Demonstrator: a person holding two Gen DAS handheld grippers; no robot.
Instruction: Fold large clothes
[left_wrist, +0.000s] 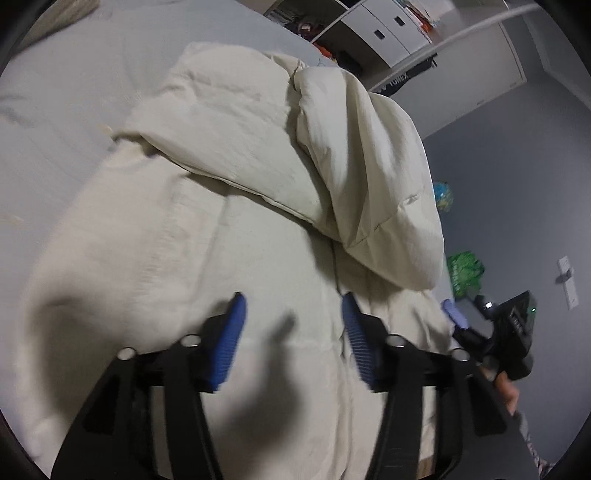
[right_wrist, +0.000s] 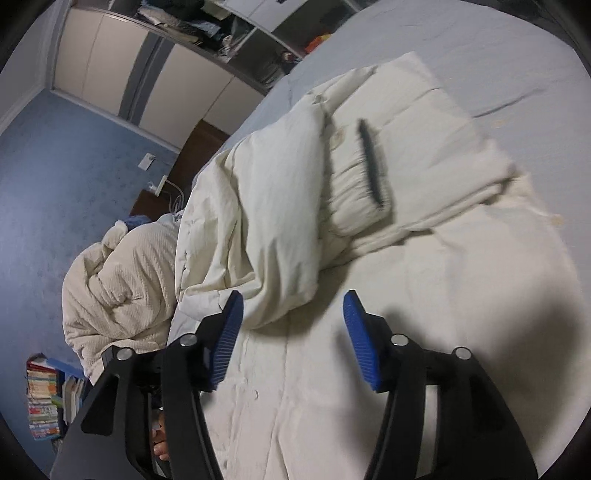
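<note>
Blue-padded fingers (left_wrist: 236, 332) of the left gripper (left_wrist: 293, 332) sit nearest the lens, spread apart with nothing between them, hovering over the lower body of a cream padded coat (left_wrist: 229, 236). From its own wrist view the right gripper (right_wrist: 293, 332) also stands open and empty, poised over the coat's front placket, where a small snap button (right_wrist: 255, 394) shows. In the left view the right gripper appears at the far edge, beside the coat's hem side.

Spread on a pale grey bed (left_wrist: 59, 110), the coat has both sleeves already brought across the chest: 1 sleeve (left_wrist: 373, 177) lies folded over the body, and in the right view the other cuff with a dark strip (right_wrist: 373, 166) rests on top. A second cream quilted garment (right_wrist: 118, 280) is heaped at the bed's edge, apart from the coat.

Judging by this layout, the sleeve fold is done and the lengthwise fold is the step in hand. The next move likely calls for both grippers to drop to the hem corners, pinch through the thick padding, and carry the lower half up toward the collar. Bulky filling may spring back, so a firm, deep pinch seems wise
</note>
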